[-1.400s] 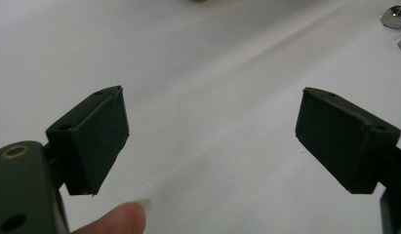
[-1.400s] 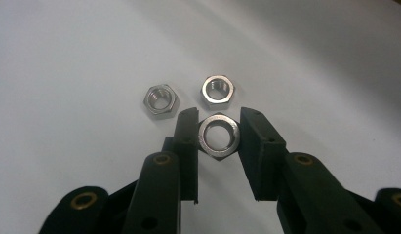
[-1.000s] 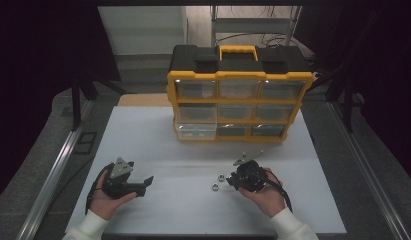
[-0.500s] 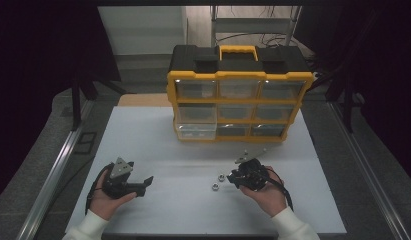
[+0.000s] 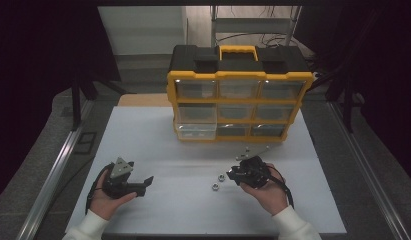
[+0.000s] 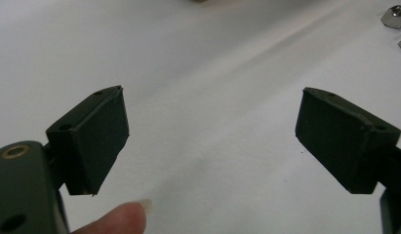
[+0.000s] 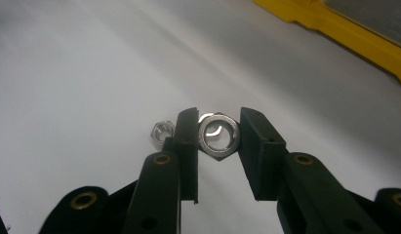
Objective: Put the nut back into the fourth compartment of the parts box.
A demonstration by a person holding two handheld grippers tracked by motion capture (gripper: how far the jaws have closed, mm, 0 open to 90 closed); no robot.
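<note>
Right gripper (image 7: 218, 134) fingers clamped on one nut (image 7: 218, 136), not lifted yet; second nut (image 7: 161, 133) waits; left gripper (image 6: 212, 141) fingers apart, idle.

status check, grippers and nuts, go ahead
Right gripper shut on larger nut, on the table. Left gripper open, nothing between its fingers. Smaller nut just beside the right gripper's fingers.
</note>
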